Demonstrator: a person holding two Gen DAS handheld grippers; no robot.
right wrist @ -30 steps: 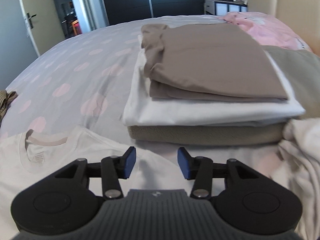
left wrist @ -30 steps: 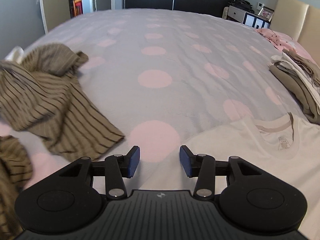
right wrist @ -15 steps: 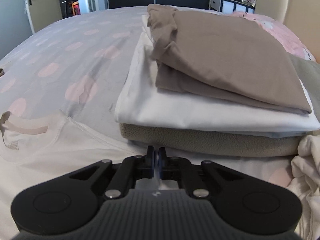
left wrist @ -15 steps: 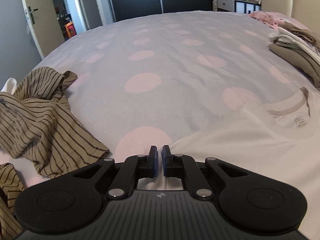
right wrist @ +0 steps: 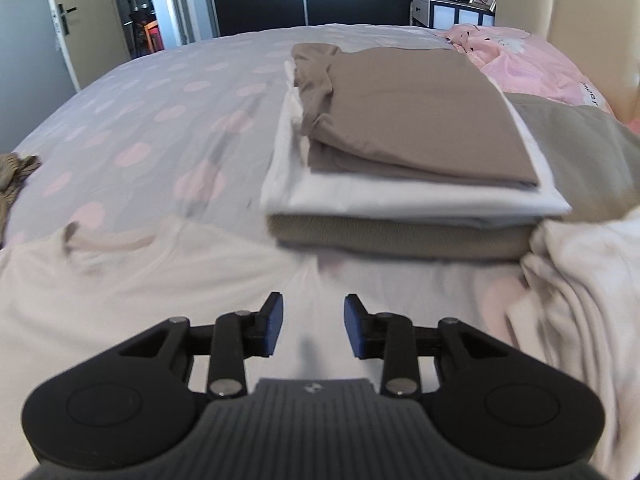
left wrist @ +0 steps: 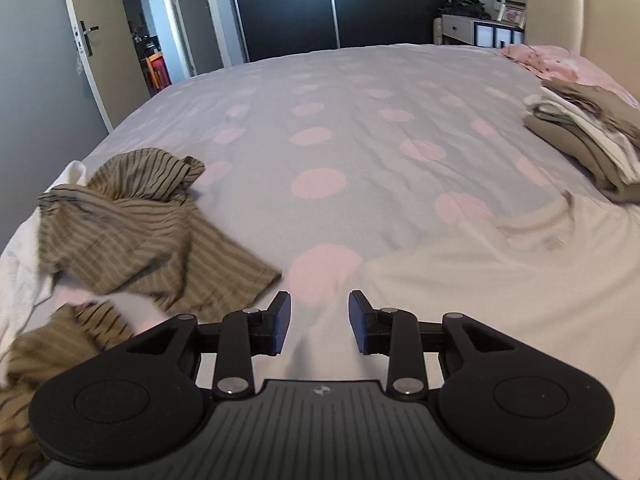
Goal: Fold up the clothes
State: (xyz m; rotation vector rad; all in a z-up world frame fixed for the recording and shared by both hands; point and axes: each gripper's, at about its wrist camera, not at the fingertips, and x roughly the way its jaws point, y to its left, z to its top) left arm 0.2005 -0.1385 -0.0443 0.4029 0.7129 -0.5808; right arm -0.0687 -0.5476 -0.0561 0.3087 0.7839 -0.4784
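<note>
Bed (left wrist: 360, 120): both claws apparently reopened, empty.

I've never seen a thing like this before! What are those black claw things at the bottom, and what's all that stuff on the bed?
Those black claws are two grabbers that a person holds, one in each hand. Each has a little camera looking out over its two blue-tipped fingers, so each picture comes from one grabber.

The left gripper looks across a big bed with pink dots. A crumpled striped brown shirt lies on its left, and a white T-shirt is spread out on its right.

The right gripper sees the same T-shirt and, behind it, a neat stack of folded clothes.

Both grabbers have just been opening, and nothing is pinched between their fingers. The T-shirt lies below them, not yet folded.
</note>
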